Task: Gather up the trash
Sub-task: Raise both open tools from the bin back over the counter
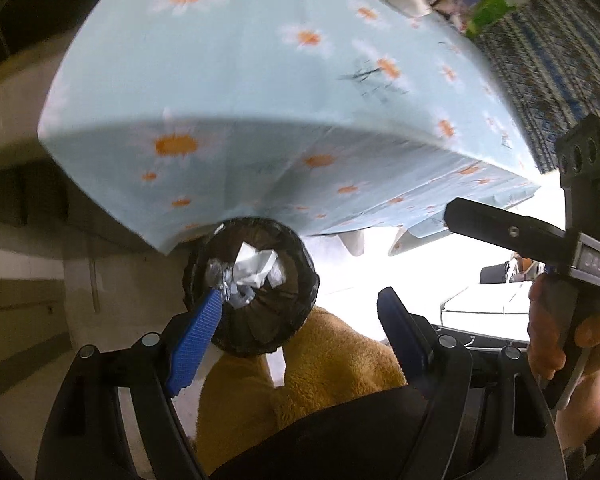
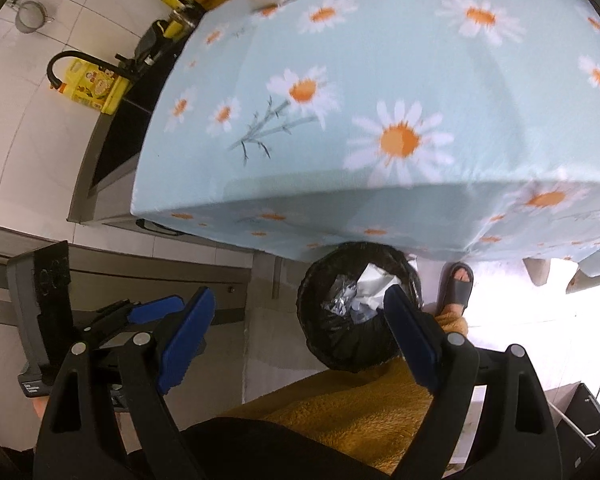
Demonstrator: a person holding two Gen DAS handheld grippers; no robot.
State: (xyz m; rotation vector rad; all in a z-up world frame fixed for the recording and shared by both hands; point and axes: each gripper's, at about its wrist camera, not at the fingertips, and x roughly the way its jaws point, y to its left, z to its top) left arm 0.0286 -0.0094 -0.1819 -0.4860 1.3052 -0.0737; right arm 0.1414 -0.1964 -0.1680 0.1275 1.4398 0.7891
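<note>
I hold both grippers, left [image 1: 300, 312] and right [image 2: 296, 320], wide open and empty above the bin [image 2: 360, 308] of trash [image 2: 374, 284].

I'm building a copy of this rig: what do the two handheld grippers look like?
Both match: the left gripper and right gripper have black plastic linkage arms with silver pivot bolts and ribbed blue finger pads. The right one's black pistol-style handle carries a small digit display and a green light.

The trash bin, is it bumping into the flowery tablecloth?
Cannot tell. In both wrist views the tablecloth's hanging edge overlaps the far rim of the trash bin, so any gap or contact there is hidden.
</note>
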